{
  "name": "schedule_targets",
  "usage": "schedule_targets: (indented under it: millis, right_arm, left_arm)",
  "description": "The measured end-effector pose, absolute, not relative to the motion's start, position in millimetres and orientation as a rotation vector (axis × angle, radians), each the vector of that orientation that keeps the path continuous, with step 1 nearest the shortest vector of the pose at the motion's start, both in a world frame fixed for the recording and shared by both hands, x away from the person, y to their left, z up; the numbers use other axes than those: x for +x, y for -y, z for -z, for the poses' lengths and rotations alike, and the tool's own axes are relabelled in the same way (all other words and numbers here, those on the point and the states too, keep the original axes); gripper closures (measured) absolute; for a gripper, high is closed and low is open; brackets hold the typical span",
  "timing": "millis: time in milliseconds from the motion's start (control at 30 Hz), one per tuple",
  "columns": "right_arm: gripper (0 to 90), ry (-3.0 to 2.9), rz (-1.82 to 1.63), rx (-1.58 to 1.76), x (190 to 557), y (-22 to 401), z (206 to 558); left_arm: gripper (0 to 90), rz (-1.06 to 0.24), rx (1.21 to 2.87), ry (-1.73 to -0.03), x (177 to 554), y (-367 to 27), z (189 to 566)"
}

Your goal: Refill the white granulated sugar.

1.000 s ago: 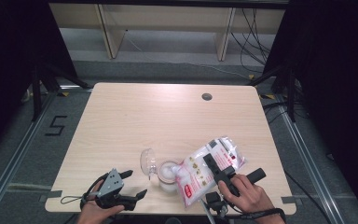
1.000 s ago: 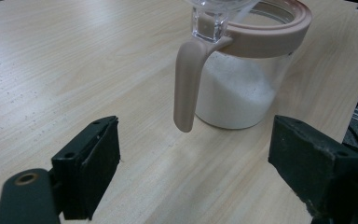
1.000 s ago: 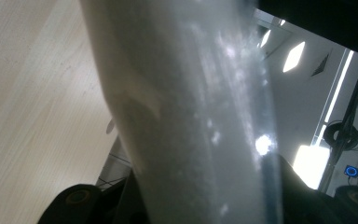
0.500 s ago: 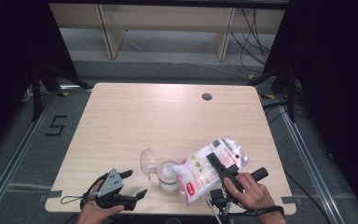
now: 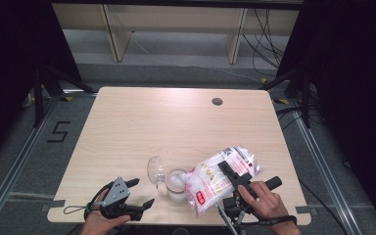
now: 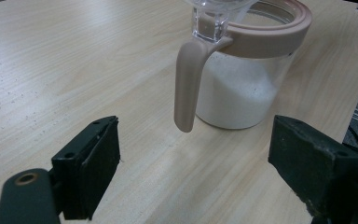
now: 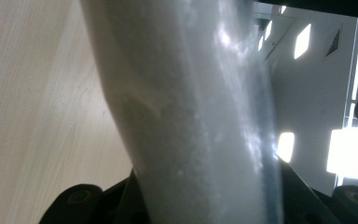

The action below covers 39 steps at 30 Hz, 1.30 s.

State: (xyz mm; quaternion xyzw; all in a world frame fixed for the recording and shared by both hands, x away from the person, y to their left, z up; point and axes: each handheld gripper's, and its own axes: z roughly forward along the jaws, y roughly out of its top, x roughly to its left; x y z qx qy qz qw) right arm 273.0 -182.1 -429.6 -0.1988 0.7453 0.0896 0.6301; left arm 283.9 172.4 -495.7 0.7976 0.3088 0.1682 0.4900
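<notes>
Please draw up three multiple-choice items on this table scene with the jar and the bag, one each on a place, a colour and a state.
1. Where does the jar stand?
A. near the table's front edge, between the two tongs
B. beside the round hole at the far edge
C. on the floor

2. What colour are the jar's rim and handle?
A. bright green
B. dusty pink
C. black

3. How are the right tongs?
A. open over bare wood
B. shut on the bag
C. shut on the jar's handle

Right letters: 1 A, the high view shows it close to the near edge between the hands; 2 B, the left gripper view shows pink plastic; 3 B, the high view shows the jaws on the bag, tilted toward the jar.
</notes>
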Motion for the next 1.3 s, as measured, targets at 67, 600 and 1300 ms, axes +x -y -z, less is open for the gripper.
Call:
schedule_targets:
  millis: [67,600,1300]
  right_arm:
    - [76.0,-1.696,-0.212,-0.485,275,181,428]
    - [76.6,-1.801,-0.350,-0.405,277,190,436]
    - [78.2,-1.919,-0.679,-0.269,284,200,442]
  left_arm:
    - [16.1,-0.409,1.937,-0.750,284,-173,496]
    - [16.1,-0.405,1.924,-0.754,283,-173,495]
    - [16.1,-0.420,1.939,-0.770,283,-174,494]
